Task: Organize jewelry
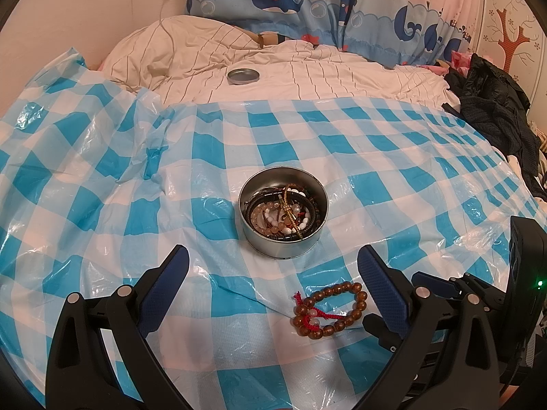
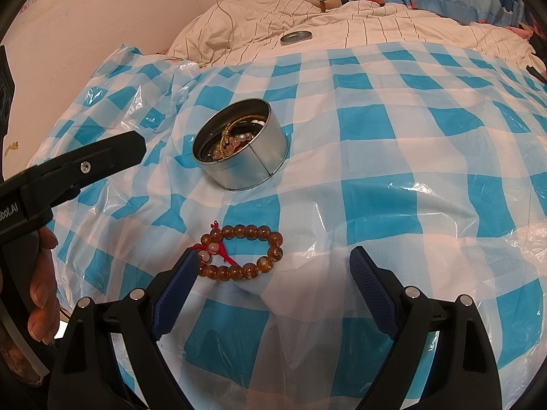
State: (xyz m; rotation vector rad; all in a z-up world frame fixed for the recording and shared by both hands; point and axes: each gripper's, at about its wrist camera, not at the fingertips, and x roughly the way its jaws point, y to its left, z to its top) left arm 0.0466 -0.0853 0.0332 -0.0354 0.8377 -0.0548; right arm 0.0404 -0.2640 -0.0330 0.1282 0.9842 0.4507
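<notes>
Right wrist view: bracelet [image 2: 241, 251] lies flat, long axis crosswise, just ahead of the right gripper [image 2: 273, 266], jaws apart, empty. Left gripper [image 1: 273, 263], also apart, sits farther off.

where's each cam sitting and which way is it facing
Left wrist: sits on the left claw, angled down over the checked sheet at the tin; its open blue fingers and the right claw's body at the edge show.
Right wrist: sits on the right claw, angled down at the amber bracelet; the left hand shows.
Shared: tin, bracelet, lid, sheet.
</notes>
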